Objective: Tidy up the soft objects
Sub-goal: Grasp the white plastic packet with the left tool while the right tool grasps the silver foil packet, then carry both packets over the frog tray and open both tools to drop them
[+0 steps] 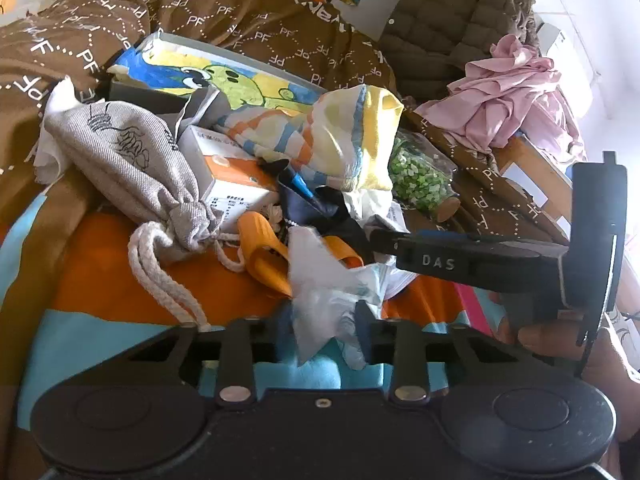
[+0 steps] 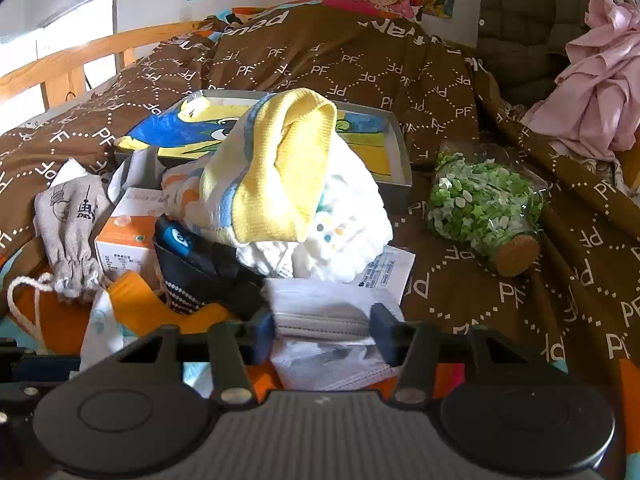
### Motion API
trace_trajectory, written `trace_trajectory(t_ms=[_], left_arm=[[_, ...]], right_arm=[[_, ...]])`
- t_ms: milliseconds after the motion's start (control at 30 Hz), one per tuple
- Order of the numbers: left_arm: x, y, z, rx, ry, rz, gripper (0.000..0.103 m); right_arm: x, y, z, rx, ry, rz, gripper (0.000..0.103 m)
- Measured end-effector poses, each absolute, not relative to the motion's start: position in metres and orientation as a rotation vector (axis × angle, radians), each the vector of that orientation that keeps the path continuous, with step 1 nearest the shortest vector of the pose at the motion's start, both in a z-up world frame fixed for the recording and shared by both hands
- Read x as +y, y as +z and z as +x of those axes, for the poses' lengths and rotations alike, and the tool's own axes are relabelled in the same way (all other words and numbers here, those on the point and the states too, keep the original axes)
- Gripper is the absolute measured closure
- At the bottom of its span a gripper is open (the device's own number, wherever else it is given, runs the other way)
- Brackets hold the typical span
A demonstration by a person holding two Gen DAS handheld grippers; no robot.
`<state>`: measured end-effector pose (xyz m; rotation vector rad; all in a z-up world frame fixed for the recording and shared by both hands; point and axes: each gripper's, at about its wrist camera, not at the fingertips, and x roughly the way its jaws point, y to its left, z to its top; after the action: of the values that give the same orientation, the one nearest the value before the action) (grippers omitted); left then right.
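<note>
Face mask (image 2: 320, 320) clamped in right claw (image 2: 322, 334); left claw (image 1: 320, 320) pinches white wrapper (image 1: 324, 292).

You have one grey drawstring cloth pouch (image 1: 132, 160) with a white cord, one orange-and-white cardboard box (image 1: 228, 172), one shallow grey box (image 2: 400, 148) with a cartoon picture, and one clear glass bottle of green bits (image 2: 480, 204) with a cork stopper. Count one yellow-cuffed striped knit garment (image 2: 280, 168), one crumpled pink cloth (image 1: 508, 104), one olive quilted jacket (image 1: 448, 24) and one brown patterned quilt (image 2: 360, 64). Two black claws are in play: the left claw (image 1: 324, 320) and the right claw (image 2: 324, 332).
</note>
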<state>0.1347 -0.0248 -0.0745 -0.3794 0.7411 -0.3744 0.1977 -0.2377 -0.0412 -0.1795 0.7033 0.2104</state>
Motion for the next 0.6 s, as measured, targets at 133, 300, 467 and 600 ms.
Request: trace_trajectory(t_ms=[133, 300, 467, 600], left_arm=[[-0.026, -0.074, 0.132, 0.726, -0.393, -0.374, 0.079], [-0.028, -0.072, 0.128, 0.702, -0.412, -0.369, 0.085], [-0.027, -0.067, 0.122, 0.662, -0.415, -0.375, 0.086], [-0.023, -0.059, 0.116, 0.610, -0.416, -0.406, 0.086]], right_arm=[[-0.237, -0.038, 0.194, 0.679, 0.212, -0.183, 0.073], [-0.241, -0.035, 0.193, 0.666, 0.204, -0.168, 0.083], [-0.249, -0.026, 0.187, 0.607, 0.176, -0.141, 0.089], [-0.259, -0.017, 0.181, 0.553, 0.163, -0.094, 0.092]])
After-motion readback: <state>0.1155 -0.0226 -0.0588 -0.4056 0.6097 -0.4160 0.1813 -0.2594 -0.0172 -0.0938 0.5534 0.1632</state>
